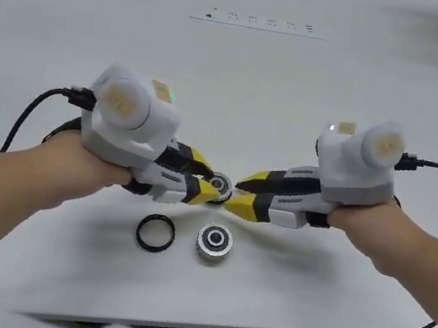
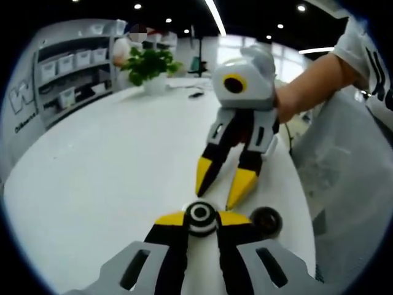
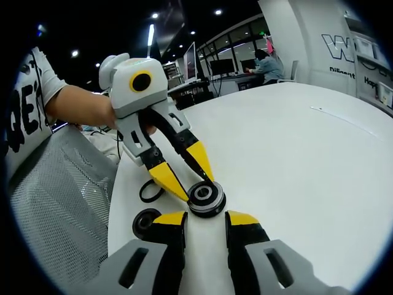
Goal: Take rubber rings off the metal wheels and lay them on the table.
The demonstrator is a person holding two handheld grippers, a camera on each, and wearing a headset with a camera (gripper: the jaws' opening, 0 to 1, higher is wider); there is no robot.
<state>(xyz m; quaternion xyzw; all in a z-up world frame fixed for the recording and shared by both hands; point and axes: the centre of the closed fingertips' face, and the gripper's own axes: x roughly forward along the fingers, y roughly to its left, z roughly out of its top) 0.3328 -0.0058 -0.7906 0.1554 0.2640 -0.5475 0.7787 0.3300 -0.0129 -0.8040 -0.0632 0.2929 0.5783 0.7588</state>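
Scene: two hands, each holding a yellow-tipped gripper, meet tip to tip above a white table [image 1: 342, 84].
Left gripper [image 1: 208, 187]: its jaws are closed on a small metal wheel [image 1: 219, 184], pinched between the tips and held clear of the table.
Right gripper [image 1: 237, 191]: its jaws stand a little apart, with the tips just beside the held wheel and nothing between them.
Held wheel: a dark band runs round its rim. This is most likely its rubber ring, not yet off.
On the table: a loose ring [image 1: 140, 231], black, lies flat below the grippers. A second wheel [image 1: 214, 241] lies flat just beside it and also has a dark rim.
Step in hand: probably peeling the ring off the held wheel. One ring looks done, and two wheels look left to do.
Doing it well: keep the left grip firm so the wheel cannot spin. Set the right tips on the rubber edge only, close them, then roll the band sideways over the rim instead of tugging straight out.
Risk: the wheel may twist out of the left jaws, or the stretched ring may flick away.
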